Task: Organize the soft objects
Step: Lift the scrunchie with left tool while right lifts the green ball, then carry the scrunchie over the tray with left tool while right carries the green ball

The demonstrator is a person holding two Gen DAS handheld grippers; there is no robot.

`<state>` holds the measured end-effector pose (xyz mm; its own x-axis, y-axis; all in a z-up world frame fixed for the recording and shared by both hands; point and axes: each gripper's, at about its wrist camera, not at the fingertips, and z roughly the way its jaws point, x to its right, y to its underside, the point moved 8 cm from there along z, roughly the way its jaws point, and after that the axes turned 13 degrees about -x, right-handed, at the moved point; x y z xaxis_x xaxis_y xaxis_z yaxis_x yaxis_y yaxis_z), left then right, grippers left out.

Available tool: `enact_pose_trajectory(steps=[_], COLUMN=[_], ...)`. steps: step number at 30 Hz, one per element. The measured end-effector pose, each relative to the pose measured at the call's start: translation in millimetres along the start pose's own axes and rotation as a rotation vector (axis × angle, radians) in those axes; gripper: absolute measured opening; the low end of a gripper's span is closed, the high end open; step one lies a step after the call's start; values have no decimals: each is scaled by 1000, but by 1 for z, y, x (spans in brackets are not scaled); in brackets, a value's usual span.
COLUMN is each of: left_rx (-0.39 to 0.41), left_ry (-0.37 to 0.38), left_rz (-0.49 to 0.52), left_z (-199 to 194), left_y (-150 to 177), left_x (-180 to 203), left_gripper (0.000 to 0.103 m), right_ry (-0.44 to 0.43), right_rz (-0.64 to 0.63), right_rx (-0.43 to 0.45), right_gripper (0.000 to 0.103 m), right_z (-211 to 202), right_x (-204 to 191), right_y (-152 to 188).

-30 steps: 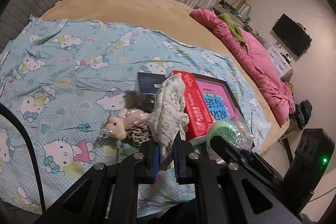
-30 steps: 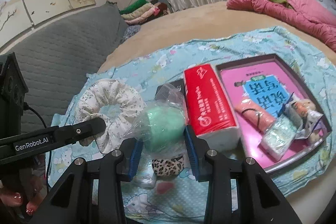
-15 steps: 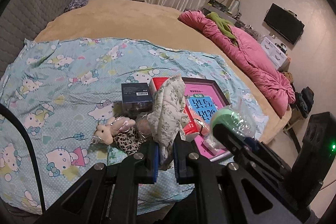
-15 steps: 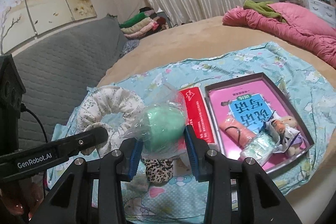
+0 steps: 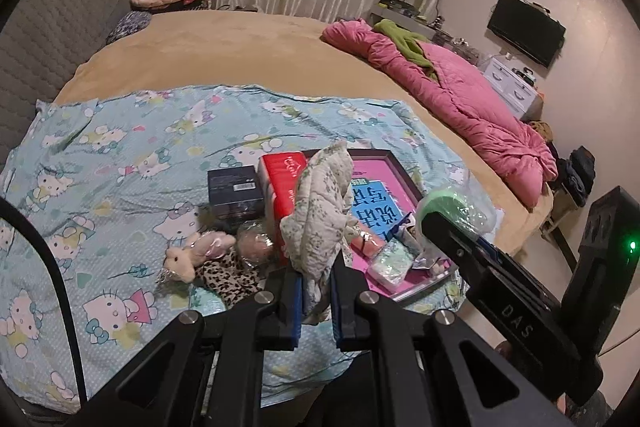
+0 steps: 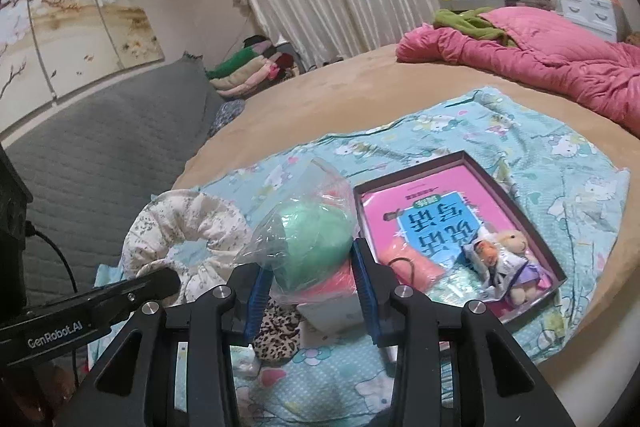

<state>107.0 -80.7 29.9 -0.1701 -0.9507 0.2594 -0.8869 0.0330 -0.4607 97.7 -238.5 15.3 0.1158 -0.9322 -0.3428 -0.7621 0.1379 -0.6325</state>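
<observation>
Above a bed spread with a pale-blue cartoon-cat sheet (image 5: 120, 163), the left tool (image 5: 316, 291) was clamped on a cream floral fabric scrunchie (image 5: 320, 211), which stood up from the jaws, while the right tool (image 6: 312, 279) gripped a mint-green soft ball in clear plastic wrap (image 6: 312, 239). Both were held in the air. The dark-rimmed tray with a pink liner (image 6: 516, 203) lay below and to the right, nearer the right tool, likely the drop point.

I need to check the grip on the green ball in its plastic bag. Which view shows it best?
The right wrist view: the green ball sits large and central between the right hand-held gripper fingers, bag visible around it. The left wrist view shows only part of it, behind that gripper's finger.
</observation>
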Motion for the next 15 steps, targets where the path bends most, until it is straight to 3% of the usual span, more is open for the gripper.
enact_pose_trajectory(steps=[15], left_rx=[-24], left_ry=[21], left_rz=[66], left_z=[14], left_y=[-2], left_x=[39], left_gripper=[11], right_ry=[32], right_rz=[55], right_rx=[46], right_gripper=[40], right_z=[-18], right_x=[36], right_y=[-8])
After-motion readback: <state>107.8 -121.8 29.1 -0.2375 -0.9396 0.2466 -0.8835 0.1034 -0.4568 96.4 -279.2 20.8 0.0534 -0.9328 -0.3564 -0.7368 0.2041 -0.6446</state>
